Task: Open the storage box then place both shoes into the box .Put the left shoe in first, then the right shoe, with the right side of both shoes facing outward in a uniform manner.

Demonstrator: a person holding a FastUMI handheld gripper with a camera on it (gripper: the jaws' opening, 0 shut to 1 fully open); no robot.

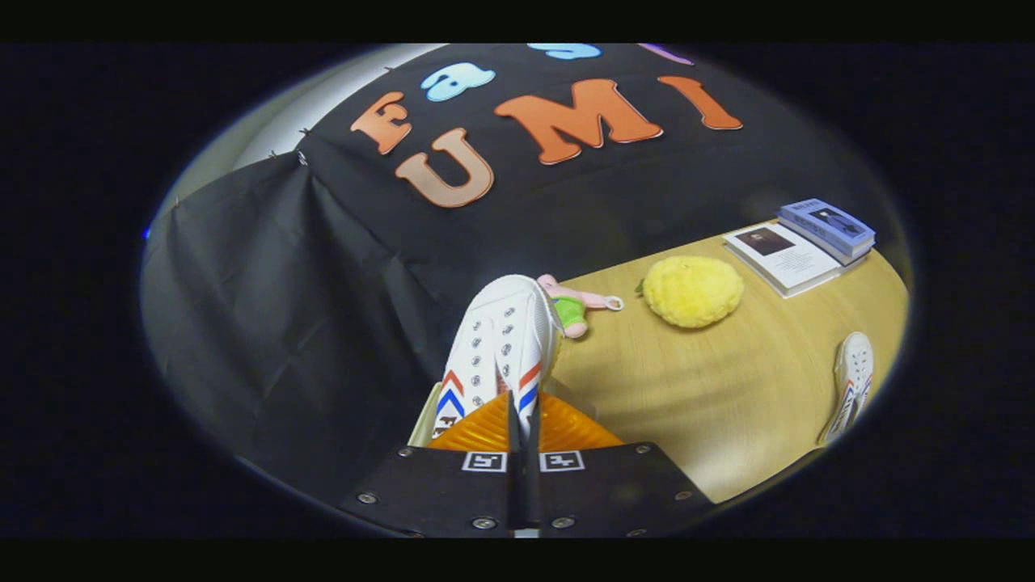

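Between the two fingers of the tongs (521, 416) sits a white canvas low-top shoe with red and blue chevron stripes (501, 343), and the fingers are drawn nearly together on it, gripping what looks like the collar or tongue near the heel opening. Only a thin dark gap shows between the fingers, so they press on the shoe from both sides. The held shoe's long axis runs straight ahead from the tongs, heel end at the fingers and toe cap pointing away toward the black cloth wall, with both rows of eyelets facing the camera.

Just below the shoe, close to the fingers, a ribbed orange translucent plastic surface (558, 428) shows, with a pale cream edge beside it; I judge this to be part of the storage box, though whether it is lid or body cannot be told.

Off to the right on the light wooden bench (728, 404) lies the second white canvas shoe with matching stripes (849, 384), well apart from the tongs. Its long axis runs roughly parallel to the held one.

Beyond the held shoe's toe are a small pink and green plush toy (574, 307), a round yellow fuzzy cushion (692, 291), and two flat books (800, 246) near the bench's far corner.

The coming move likely turns on lowering the shoe into the orange box directly beneath, keeping its axis aligned.
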